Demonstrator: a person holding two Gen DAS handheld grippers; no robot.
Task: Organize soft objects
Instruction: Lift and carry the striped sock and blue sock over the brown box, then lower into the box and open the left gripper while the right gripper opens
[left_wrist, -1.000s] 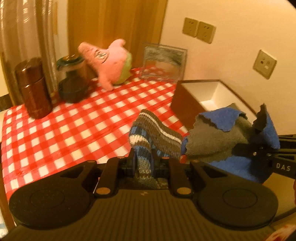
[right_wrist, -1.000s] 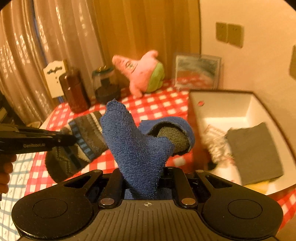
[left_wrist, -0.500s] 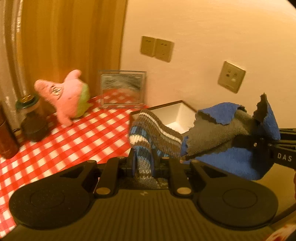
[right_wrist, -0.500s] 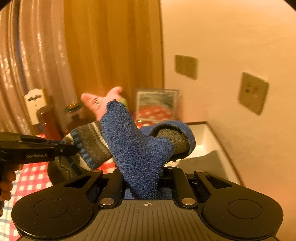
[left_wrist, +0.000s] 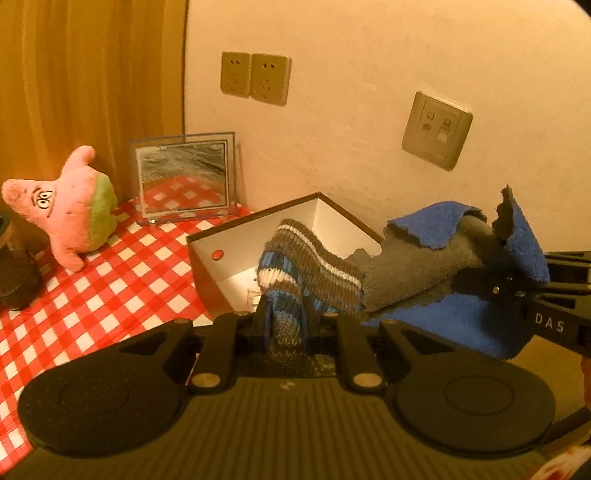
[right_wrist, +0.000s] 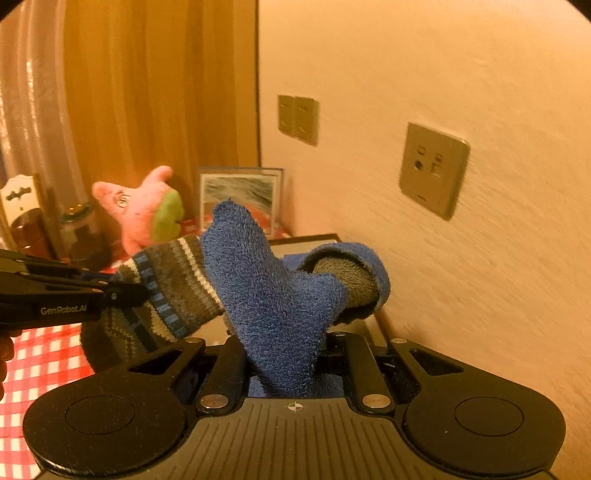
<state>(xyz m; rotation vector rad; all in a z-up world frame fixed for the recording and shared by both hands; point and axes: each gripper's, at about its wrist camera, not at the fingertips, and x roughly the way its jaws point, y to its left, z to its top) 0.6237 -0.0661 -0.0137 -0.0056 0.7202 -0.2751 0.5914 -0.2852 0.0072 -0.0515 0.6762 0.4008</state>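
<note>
My left gripper (left_wrist: 284, 321) is shut on a striped grey, brown and blue knit sock (left_wrist: 306, 266). It also shows in the right wrist view (right_wrist: 166, 291), held by the left gripper (right_wrist: 125, 293). My right gripper (right_wrist: 284, 354) is shut on a blue and grey fleece cloth (right_wrist: 273, 295). That cloth (left_wrist: 443, 266) hangs to the right of the sock, touching it, with the right gripper (left_wrist: 506, 284) clamped on it. Both are held above a brown box with a white inside (left_wrist: 229, 266).
A pink starfish plush (left_wrist: 70, 214) and a clear picture frame (left_wrist: 184, 181) stand at the back of the red checked tablecloth (left_wrist: 92, 295). Dark jars (right_wrist: 77, 236) stand at the left. The wall with sockets (left_wrist: 436, 133) is close on the right.
Both grippers have lifted and swung right toward the wall with their cloths, so the box now lies below and in front. The grips have not changed.
</note>
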